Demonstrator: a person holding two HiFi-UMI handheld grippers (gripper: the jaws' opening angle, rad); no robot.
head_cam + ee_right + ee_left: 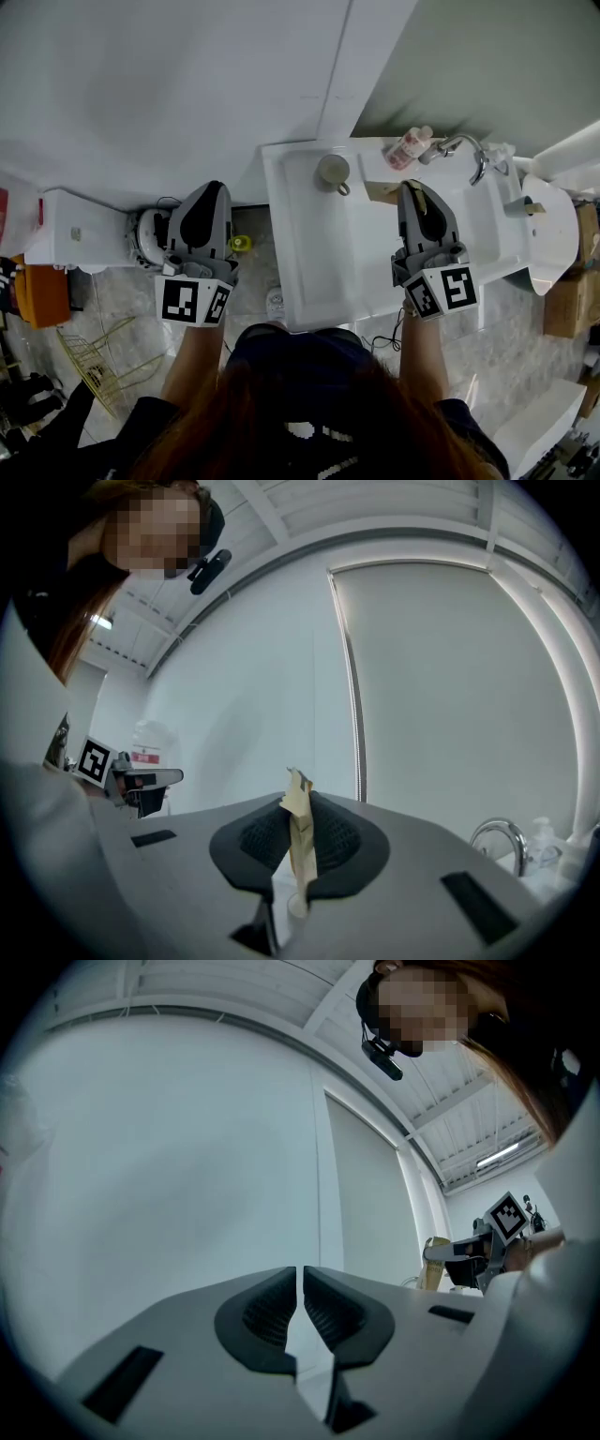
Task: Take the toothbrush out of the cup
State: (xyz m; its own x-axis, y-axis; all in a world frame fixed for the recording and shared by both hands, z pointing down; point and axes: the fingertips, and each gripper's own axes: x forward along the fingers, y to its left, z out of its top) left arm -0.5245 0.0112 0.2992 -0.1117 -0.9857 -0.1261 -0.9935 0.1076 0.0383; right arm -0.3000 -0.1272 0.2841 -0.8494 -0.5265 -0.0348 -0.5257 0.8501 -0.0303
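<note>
Left fingers: my left gripper (301,1296) has its fingers pressed together, with nothing between them. It is held over the floor, to the left side of the counter (300,246).
Right fingers: my right gripper (298,803) has its fingers clamped on the toothbrush (300,847).
Toothbrush: it is beige with a small dark mark near its top end. It stands upright between my right pads, and the top end comes out a little above them. It is outside the cup, held in the air over the basin side of the counter.
Cup: the cup (332,171) stands on the counter near the wall, to the left of my right gripper and well apart from it.
Faucet: the faucet (468,150) is metal and sits at the back of the basin.
Bottle: the bottle (409,148) has a pink label and is just beside the faucet. I cannot read the print.
Markers: the cube (442,291) on each gripper has only black and white squares, no words.
</note>
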